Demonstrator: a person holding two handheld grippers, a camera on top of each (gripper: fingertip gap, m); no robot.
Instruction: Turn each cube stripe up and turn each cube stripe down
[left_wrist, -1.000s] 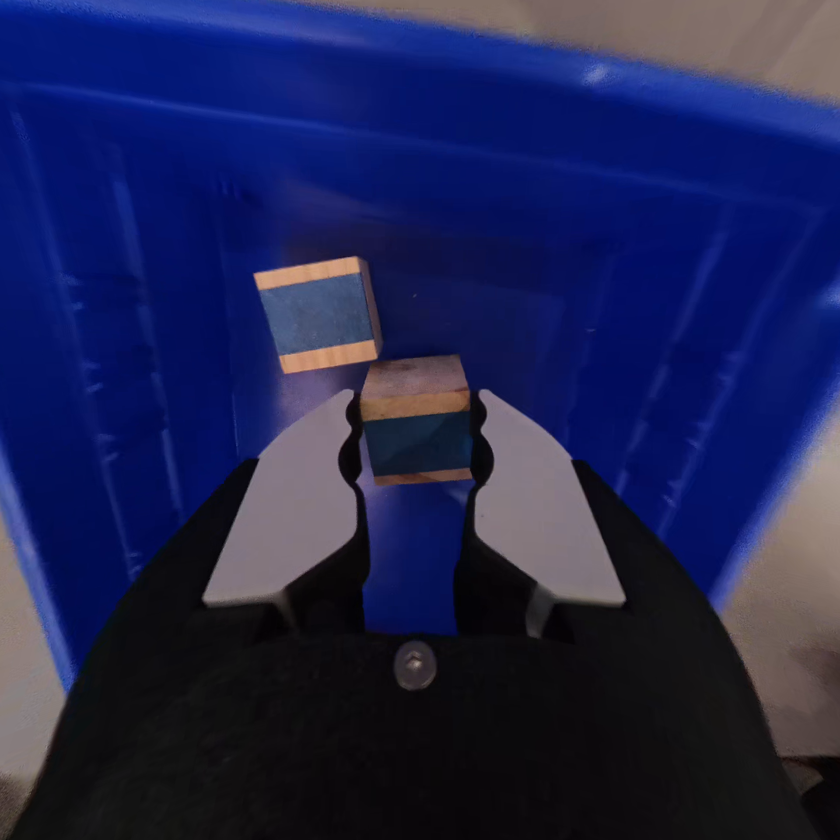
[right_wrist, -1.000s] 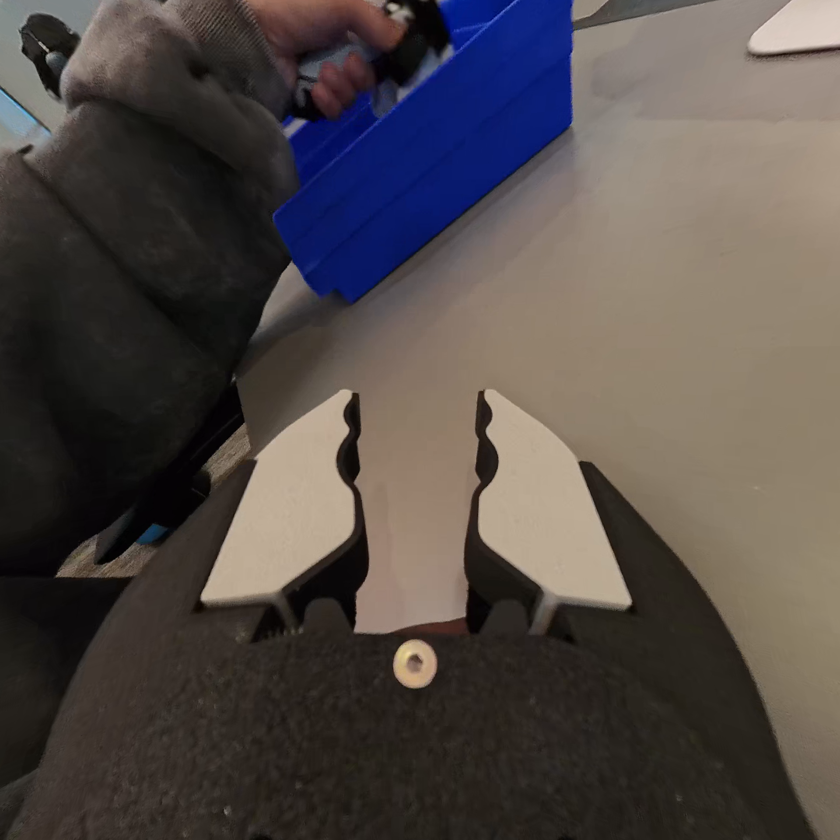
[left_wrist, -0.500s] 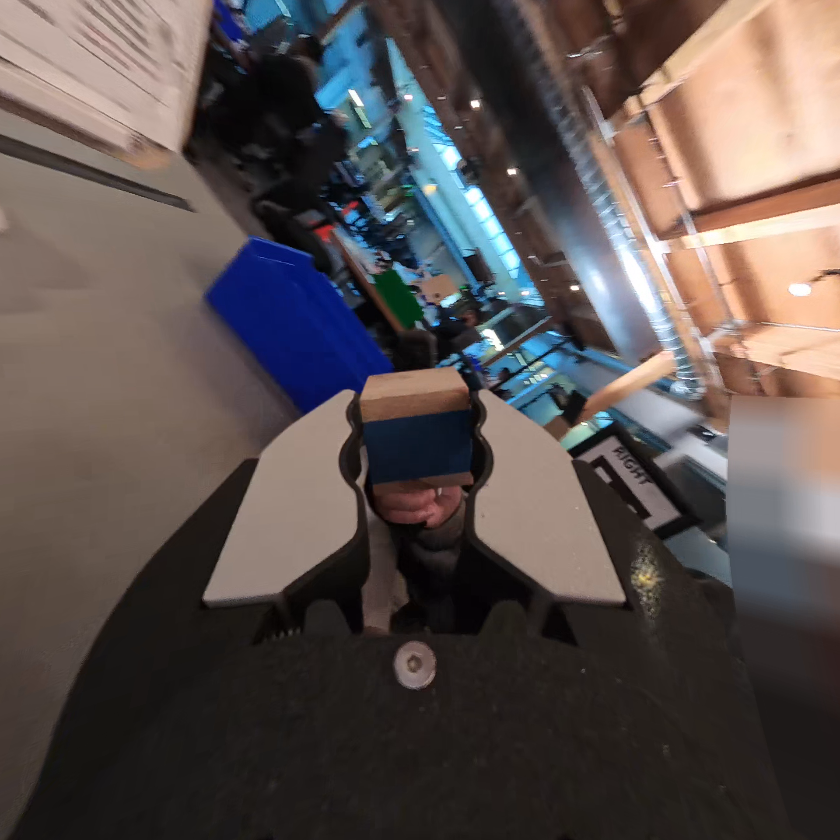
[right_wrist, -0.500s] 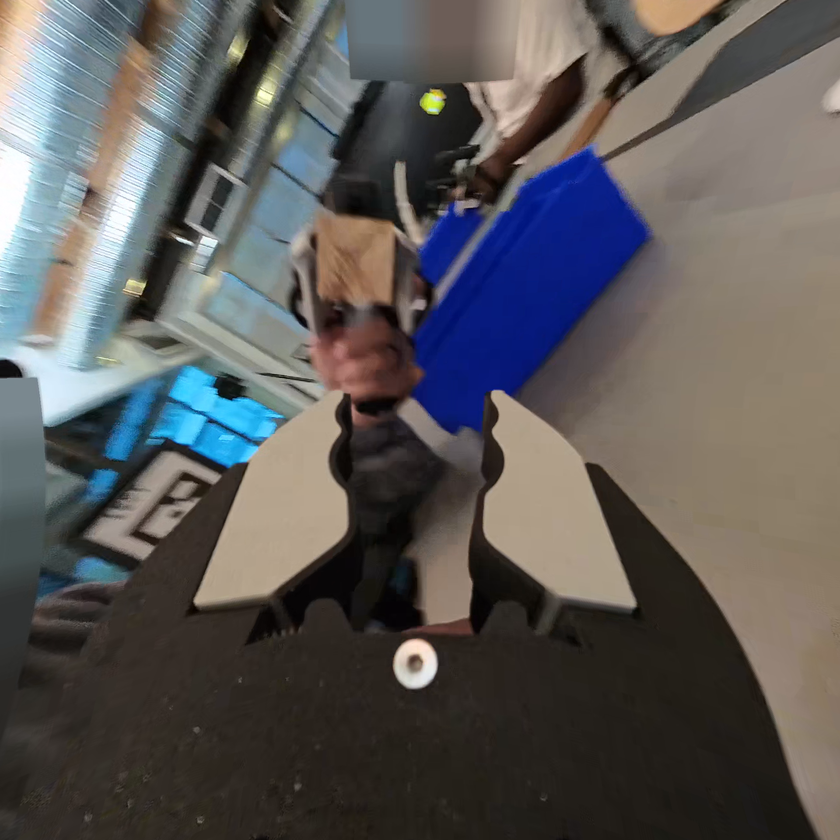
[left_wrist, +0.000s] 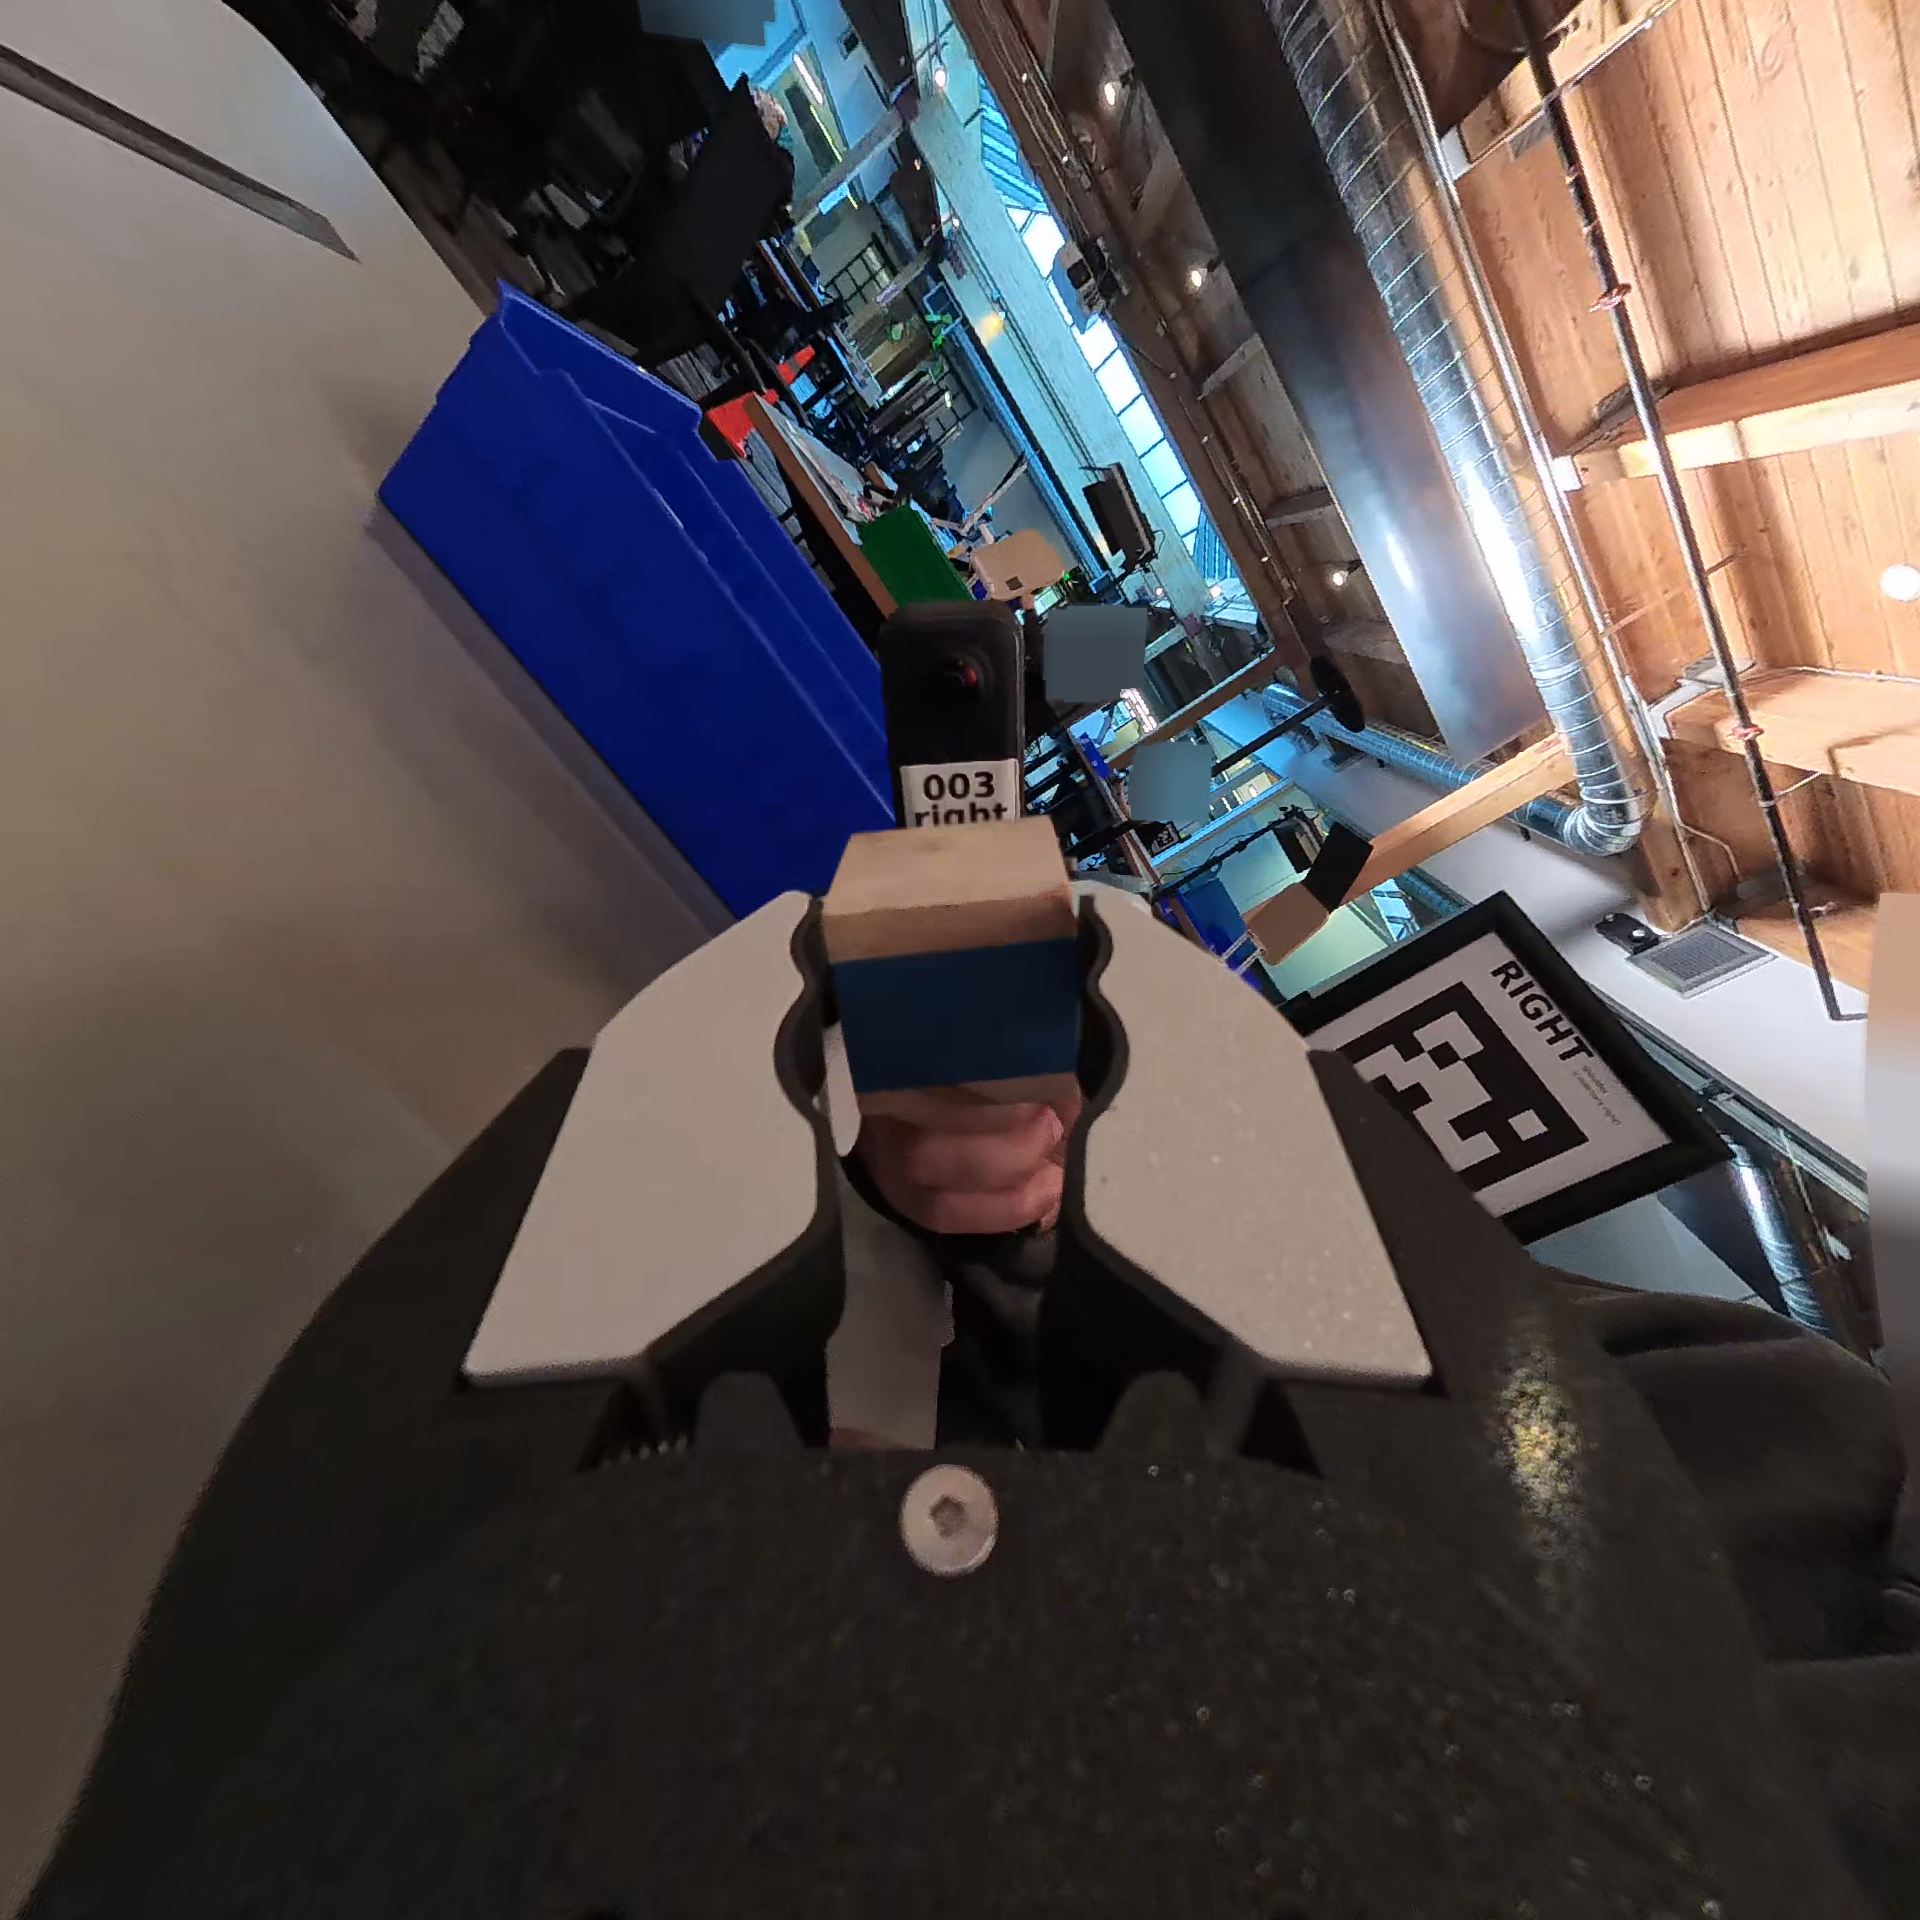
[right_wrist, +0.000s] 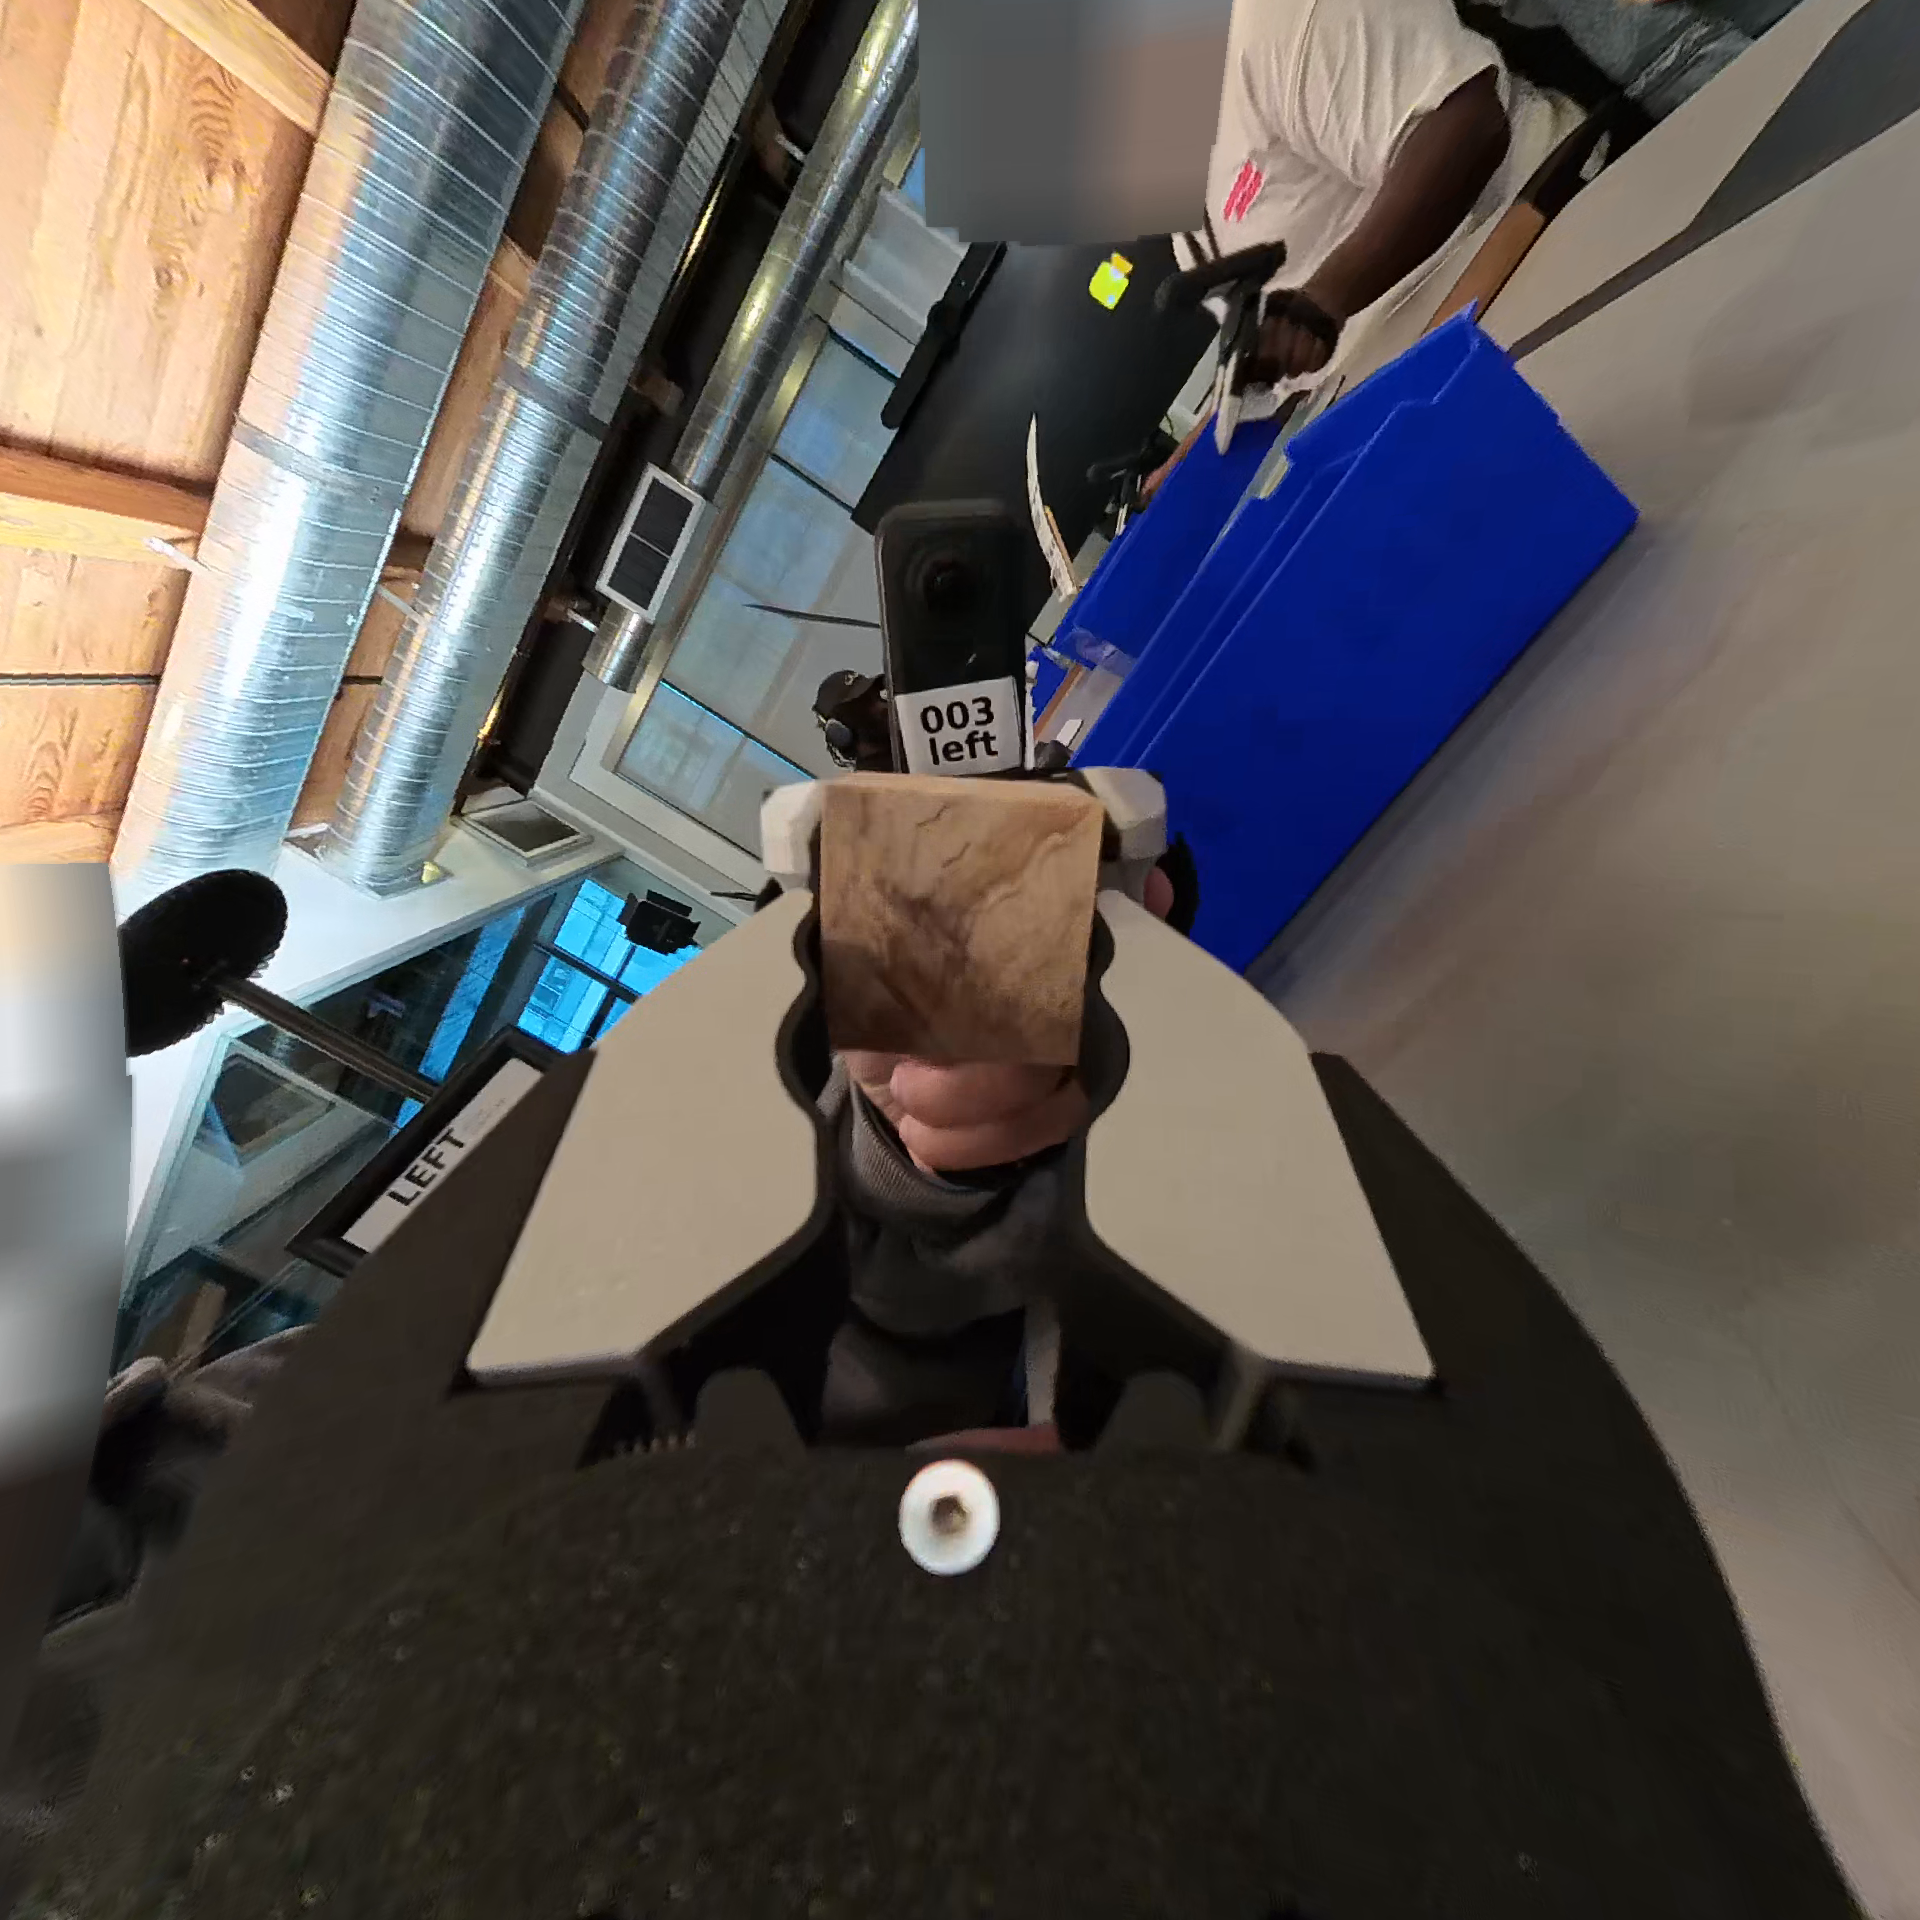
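The pale grey desk (left_wrist: 208, 935) fills one side of both wrist views, tilted steeply because both grippers are lifted and pointed at each other above it. On it stands a deep blue plastic bin (left_wrist: 644, 644), well apart from the fingers and off to the side in each view; its inside cannot be seen from here. The left gripper (left_wrist: 954, 997) is closed on a small wooden cube with a blue painted stripe (left_wrist: 956, 997), its pale grey fingers (left_wrist: 707, 1122) pressing two opposite side faces, so the cube is held in the air rather than resting anywhere. In the left wrist view the stripe runs crosswise from finger to finger, with bare wood above it and a thin strip below. The right gripper (right_wrist: 951, 935) faces the same cube head-on: a bare wood-grain face sits right between its fingers (right_wrist: 675, 1143), which stand parted at about the cube's width. Whether they already touch it cannot be told. The coming move seems to hinge on this alignment: the cube lies straight ahead of the right gripper, so a handover or regrip could rotate the stripe.
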